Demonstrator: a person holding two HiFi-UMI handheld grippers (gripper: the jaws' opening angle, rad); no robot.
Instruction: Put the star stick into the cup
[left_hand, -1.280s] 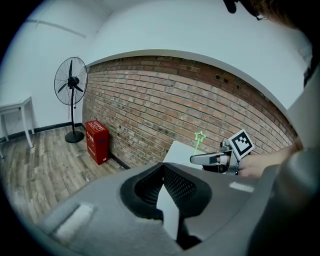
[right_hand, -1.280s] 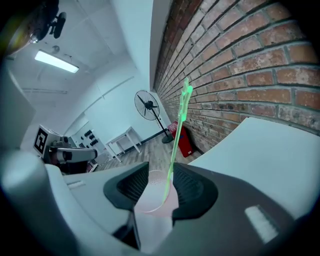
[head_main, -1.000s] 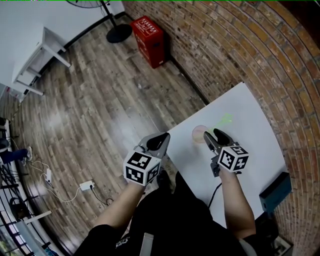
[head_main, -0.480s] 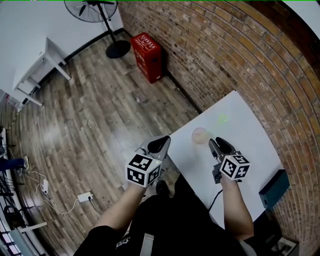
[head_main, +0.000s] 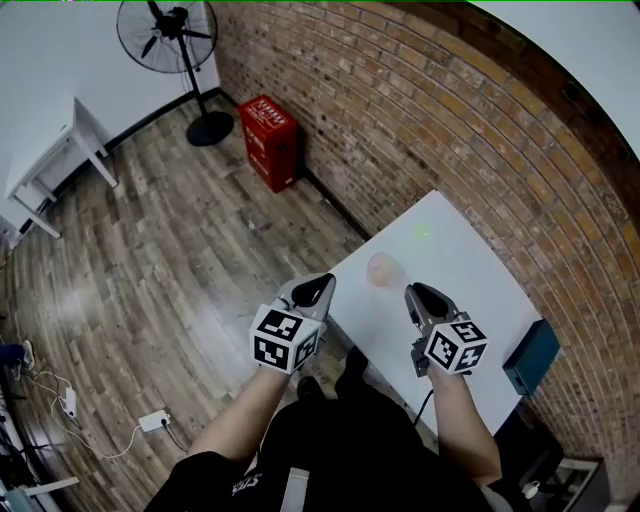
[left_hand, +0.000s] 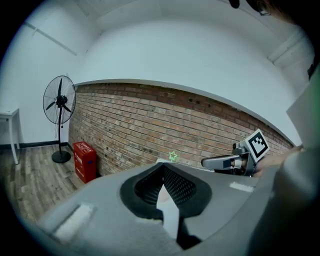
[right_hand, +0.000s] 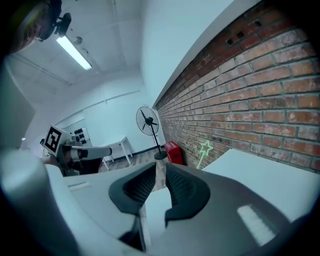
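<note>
We judge the task all but done — the star stick (head_main: 423, 232) seems to lean in the cup (head_main: 383, 268) on the bench (head_main: 470, 285). Short of the cup, the left gripper (head_main: 318, 289) has its jaws together, empty; the right gripper's (head_main: 418, 296) jaws are closing on nothing.

Grn star stick (head_main: 422, 232), pink cup (head_main: 384, 268), wht table (head_main: 470, 285), red box (head_main: 271, 140), brick-pattern wall (head_main: 450, 120).

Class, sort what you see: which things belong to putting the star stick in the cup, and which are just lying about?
Job: star stick, cup, white table.
Lying about: fan, red box, dark box.
</note>
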